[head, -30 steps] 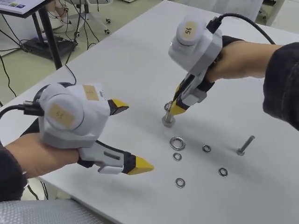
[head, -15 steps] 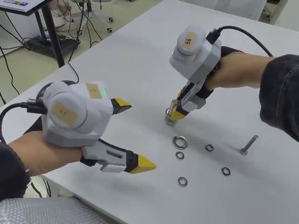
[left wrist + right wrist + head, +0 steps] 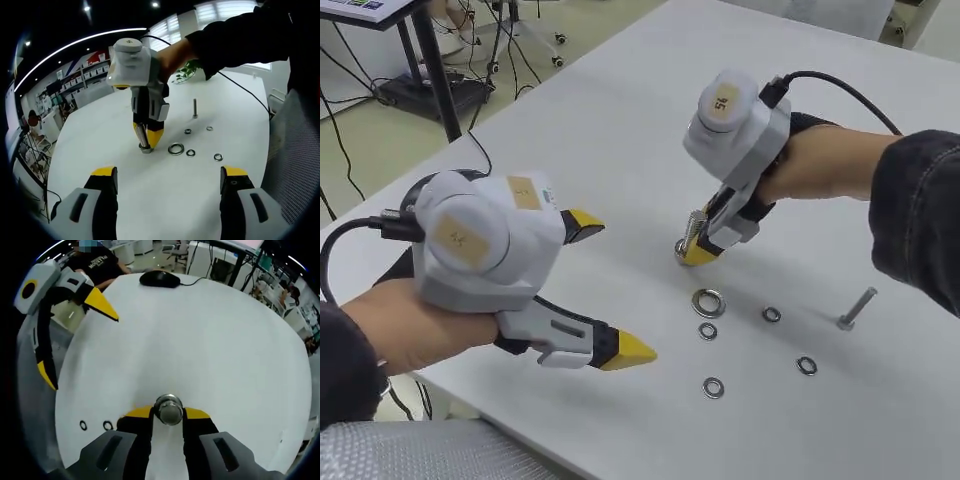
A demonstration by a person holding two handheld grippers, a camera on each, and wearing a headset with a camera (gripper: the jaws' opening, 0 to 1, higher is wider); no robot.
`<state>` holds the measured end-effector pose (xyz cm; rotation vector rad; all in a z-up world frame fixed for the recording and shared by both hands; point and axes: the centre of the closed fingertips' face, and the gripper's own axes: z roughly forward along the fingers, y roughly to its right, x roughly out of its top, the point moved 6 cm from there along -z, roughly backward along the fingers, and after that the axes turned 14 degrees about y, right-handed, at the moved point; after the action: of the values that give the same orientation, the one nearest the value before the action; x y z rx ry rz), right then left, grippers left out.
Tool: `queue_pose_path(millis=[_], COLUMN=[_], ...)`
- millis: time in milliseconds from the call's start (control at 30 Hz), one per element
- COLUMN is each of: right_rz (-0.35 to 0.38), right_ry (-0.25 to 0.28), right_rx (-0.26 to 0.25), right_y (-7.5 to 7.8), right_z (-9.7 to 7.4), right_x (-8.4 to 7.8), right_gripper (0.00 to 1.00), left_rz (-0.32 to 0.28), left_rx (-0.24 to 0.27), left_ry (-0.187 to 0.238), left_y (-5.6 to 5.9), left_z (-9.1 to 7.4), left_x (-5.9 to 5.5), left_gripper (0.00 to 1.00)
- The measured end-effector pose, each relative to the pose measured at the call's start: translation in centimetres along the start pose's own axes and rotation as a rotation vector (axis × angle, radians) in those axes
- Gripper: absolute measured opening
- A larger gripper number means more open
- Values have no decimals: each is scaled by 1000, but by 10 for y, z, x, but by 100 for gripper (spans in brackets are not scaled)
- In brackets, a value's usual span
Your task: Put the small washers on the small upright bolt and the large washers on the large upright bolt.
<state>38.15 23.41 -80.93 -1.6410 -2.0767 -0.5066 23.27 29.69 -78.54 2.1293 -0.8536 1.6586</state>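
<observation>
White table (image 3: 620, 130) holds it all. My left gripper (image 3: 606, 286) is spread wide and holds nothing, off to one side of the big bolt (image 3: 143, 136). My right gripper (image 3: 698, 252) has slid lower and pinches that bolt near its foot. The small bolt (image 3: 855, 308) stands well apart from the big bolt. One big washer (image 3: 708, 301) and four small washers (image 3: 713, 386) lie near the big bolt, so I think most work is left.

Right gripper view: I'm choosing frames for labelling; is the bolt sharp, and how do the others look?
Right gripper view: the large silver upright bolt in the right claw looks soft, too close; left gripper view: fisheye bows the ceiling light strip; head view: even light, faint shadows, no glare.
</observation>
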Motion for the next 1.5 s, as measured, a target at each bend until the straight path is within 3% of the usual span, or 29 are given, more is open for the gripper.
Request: queue_pose_path(millis=[400, 833, 1333, 1500], right_rz=[-19, -20, -44, -46], right_ry=[-8, -16, -35, -42], right_rx=[6, -13, -3, 4], right_y=[1, -4, -33, -36], right_z=[-3, -19, -27, -24], right_x=[-4, -14, -22, -25], right_gripper=[24, 24, 24, 25], left_rz=[-2, 2, -2, -7], left_rx=[-1, -7, -2, 1], left_ry=[1, 5, 15, 20], left_y=[1, 2, 1, 1], left_z=[0, 1, -1, -2], left_x=[0, 1, 3, 3], left_gripper=[84, 84, 84, 84])
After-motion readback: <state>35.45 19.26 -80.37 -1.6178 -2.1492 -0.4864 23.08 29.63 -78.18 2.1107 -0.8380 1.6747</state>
